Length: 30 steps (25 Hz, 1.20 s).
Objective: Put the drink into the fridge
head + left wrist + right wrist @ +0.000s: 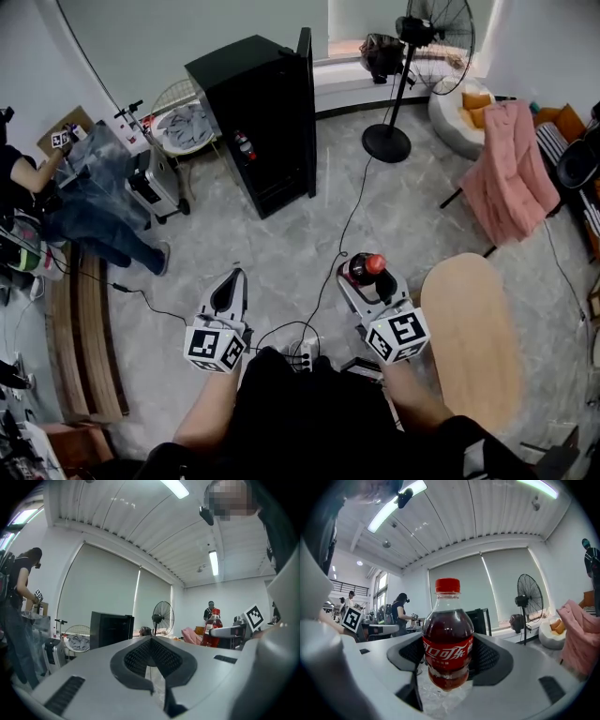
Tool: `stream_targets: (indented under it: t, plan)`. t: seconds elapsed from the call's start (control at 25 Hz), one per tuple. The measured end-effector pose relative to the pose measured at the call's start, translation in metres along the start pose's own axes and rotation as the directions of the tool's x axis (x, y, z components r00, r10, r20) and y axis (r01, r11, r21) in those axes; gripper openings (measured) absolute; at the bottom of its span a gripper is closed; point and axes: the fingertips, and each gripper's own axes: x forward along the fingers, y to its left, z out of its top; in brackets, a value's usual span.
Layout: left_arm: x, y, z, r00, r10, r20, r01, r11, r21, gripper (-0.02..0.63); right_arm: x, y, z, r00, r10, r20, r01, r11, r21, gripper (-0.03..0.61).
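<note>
The right gripper [360, 273] is clamped around a cola bottle [447, 639] with a red cap, held upright in front of the black fridge [246, 103] and well apart from it. The fridge door [306, 94] stands open. The left gripper [232, 281], jaws together and empty, is equally far from the fridge.

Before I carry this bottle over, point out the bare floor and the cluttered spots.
Bare tile runs from in front of you to the fridge, bordered by the fan base on the right; only a thin cable crosses it. The wooden table is bare on top too. Crowded: left by the person, and around the pink-draped chair.
</note>
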Motion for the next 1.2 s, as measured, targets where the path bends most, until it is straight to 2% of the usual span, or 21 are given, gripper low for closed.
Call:
stream_targets:
  t: [0.24,0.56,0.88,1.2]
  plan:
    - [0.006,-0.008,0.001,1.000,-0.006,0.020,0.006,1.000,0.001,0.014,0.003,0.002,0.000,0.999,0.038,0.007,-0.038,0.999,-0.011,0.321]
    - [0.026,0.004,0.000,0.999,-0.003,0.036,0.003,1.000,0.003,0.014,0.021,-0.009,0.004,1.000,0.018,0.009,-0.017,1.000,-0.024,0.321]
    - [0.073,0.037,-0.007,0.998,-0.017,0.060,0.018,1.000,-0.024,0.014,0.069,-0.027,0.007,1.000,0.011,0.016,-0.010,0.999,-0.032,0.322]
    - [0.147,0.111,0.001,0.999,-0.012,0.038,0.013,1.000,-0.019,0.014,0.169,-0.046,0.022,1.000,0.007,-0.010,-0.007,1.000,-0.027,0.321]
